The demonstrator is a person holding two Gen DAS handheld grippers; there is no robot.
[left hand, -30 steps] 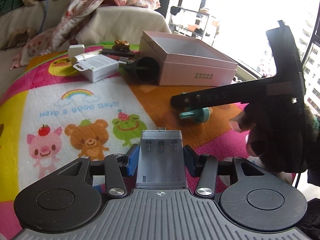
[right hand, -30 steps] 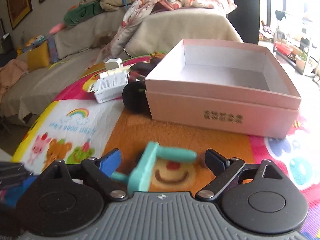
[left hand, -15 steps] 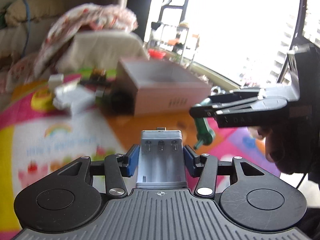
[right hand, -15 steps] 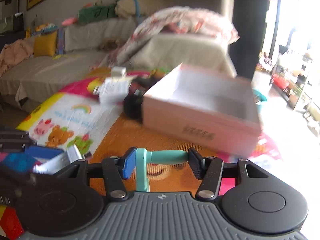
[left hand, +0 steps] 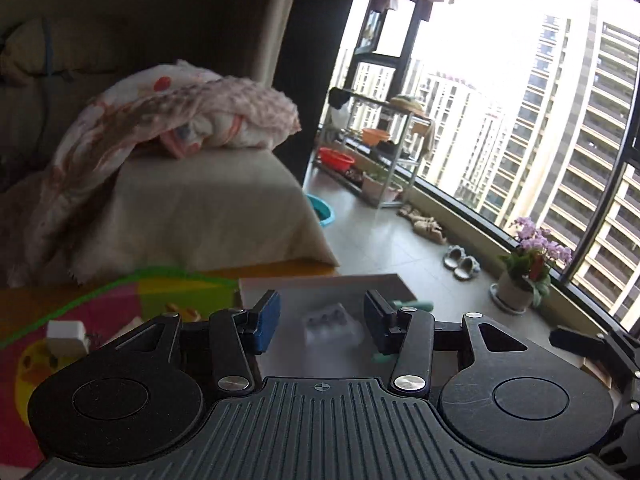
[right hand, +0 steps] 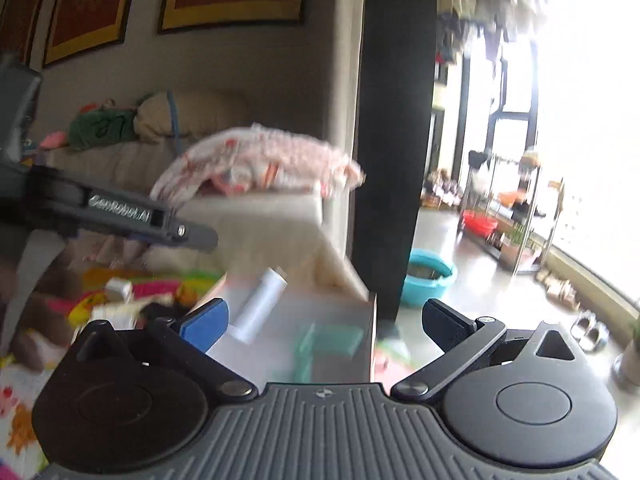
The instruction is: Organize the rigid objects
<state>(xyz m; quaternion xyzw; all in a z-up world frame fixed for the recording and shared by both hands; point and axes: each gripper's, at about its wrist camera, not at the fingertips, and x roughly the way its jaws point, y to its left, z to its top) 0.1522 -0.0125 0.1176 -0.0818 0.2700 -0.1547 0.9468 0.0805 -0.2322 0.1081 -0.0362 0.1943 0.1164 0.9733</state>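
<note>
Both pairs of jaws stood wide apart with nothing between the pads. My left gripper [left hand: 318, 322] hung over the pale box [left hand: 400, 283], its blue pad [left hand: 267, 320] at nine o'clock and the dark one at three. Below the gap I saw a grey battery holder [left hand: 330, 322] inside the box, blurred, so I could not tell whether it had settled on the floor of it. A teal plastic piece [left hand: 412, 305] showed just past the dark pad, at two o'clock from the holder, also within the box walls.

My right gripper [right hand: 326, 318] was spread even wider over the same box [right hand: 370, 320]. From that wrist the battery holder [right hand: 260, 306] appeared as a whitish bar tilted toward one o'clock, near the blue pad [right hand: 204, 322], and the teal piece [right hand: 326, 346] sat blurred at six o'clock of the gap, low in the box.

At nine o'clock of the left view a small white block [left hand: 66, 336] and a brown toy [left hand: 182, 312] lay on the bright mat [left hand: 120, 304], apart from the box. Behind them was a cushion draped in a patterned blanket [left hand: 172, 120].
</note>
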